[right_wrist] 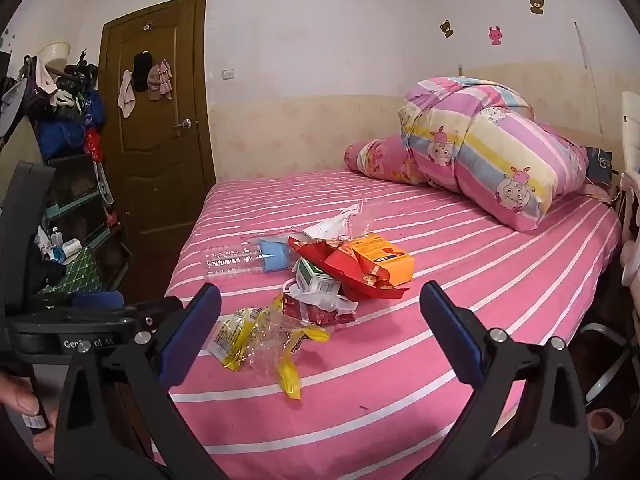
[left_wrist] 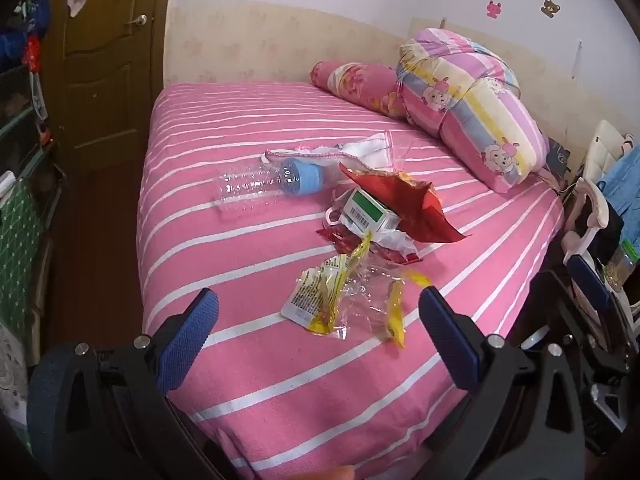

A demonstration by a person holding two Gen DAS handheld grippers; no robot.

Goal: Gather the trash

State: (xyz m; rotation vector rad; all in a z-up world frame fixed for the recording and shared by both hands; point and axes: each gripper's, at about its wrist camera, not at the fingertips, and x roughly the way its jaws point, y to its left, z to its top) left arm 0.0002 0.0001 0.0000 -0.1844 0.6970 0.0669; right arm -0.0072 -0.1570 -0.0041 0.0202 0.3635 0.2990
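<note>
Trash lies in a heap on the pink striped bed (left_wrist: 248, 380) (right_wrist: 400, 400). Nearest is a clear and yellow wrapper (left_wrist: 344, 300) (right_wrist: 260, 336). Behind it lie a red wrapper (left_wrist: 404, 200) (right_wrist: 344, 264), a green and white box (left_wrist: 368, 210) (right_wrist: 316, 276), an orange box (right_wrist: 384, 258), and a clear bottle with a blue cap (left_wrist: 260, 186) (right_wrist: 248, 262). My left gripper (left_wrist: 320, 312) is open and empty, just in front of the yellow wrapper. My right gripper (right_wrist: 320, 308) is open and empty above the bed's near part.
A folded quilt (left_wrist: 472, 104) (right_wrist: 492, 148) and a pillow (left_wrist: 360, 80) lie at the bed's far right. A brown door (left_wrist: 100, 60) (right_wrist: 160, 140) and a cluttered shelf (right_wrist: 68, 160) stand to the left. A chair (left_wrist: 600, 184) stands at the right.
</note>
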